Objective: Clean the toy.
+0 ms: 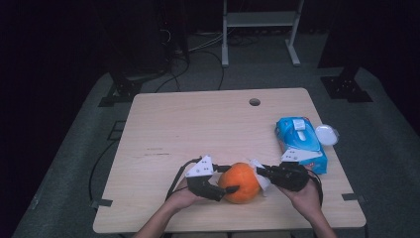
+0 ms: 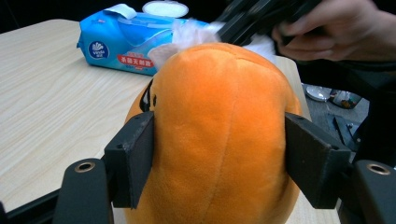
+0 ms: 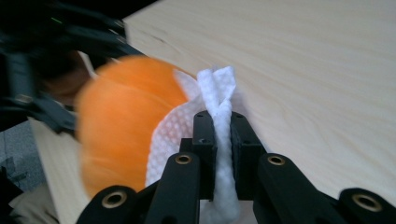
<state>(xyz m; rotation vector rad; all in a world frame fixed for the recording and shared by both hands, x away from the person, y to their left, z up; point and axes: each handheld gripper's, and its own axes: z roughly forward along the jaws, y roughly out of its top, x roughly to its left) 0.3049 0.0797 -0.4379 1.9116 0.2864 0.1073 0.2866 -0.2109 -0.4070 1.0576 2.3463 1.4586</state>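
Hands are seen from above: the left gripper (image 1: 225, 190) grasps an orange plush toy (image 1: 241, 182), the right gripper (image 1: 262, 174) beside it. Left gripper view: pads (image 2: 133, 156) press the toy's sides. Right gripper view: a white wipe (image 3: 221, 140) is clamped between the fingers, against the toy.

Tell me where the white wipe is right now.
The white wipe is pinched in the right gripper, pressed against the orange plush toy near the table's front edge.
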